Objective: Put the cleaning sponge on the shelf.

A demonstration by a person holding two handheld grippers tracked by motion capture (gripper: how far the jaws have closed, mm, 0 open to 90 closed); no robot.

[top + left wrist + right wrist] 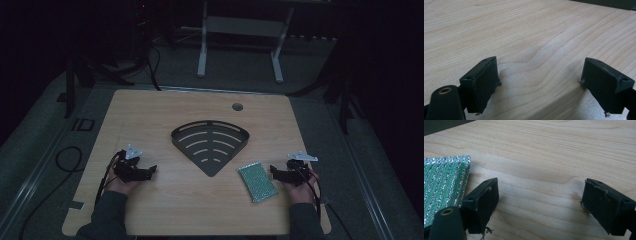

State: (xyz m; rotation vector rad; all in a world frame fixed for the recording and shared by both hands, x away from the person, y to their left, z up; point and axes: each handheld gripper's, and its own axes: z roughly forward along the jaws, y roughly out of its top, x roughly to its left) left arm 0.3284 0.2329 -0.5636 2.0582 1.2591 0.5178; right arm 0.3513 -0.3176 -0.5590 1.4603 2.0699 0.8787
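Risk ahead: my right gripper (539, 202), jaws wide and empty, sits just right of the flat green-and-silver scouring sponge (444, 185); I judge a low approach could shove it toward the black fan-shaped slotted metal tray (210, 142).

My right gripper (540, 202): jaws wide apart, nothing btwn them, just bare desk (549, 152) w/ pale wood grain. One jaw lower left of frame, the other lower right. Green-and-silver striped sponge (444, 182) lies flat at left edge, just beside my lower-left jaw, partly behind it. Dark strip in upper left corner, can't tell what.
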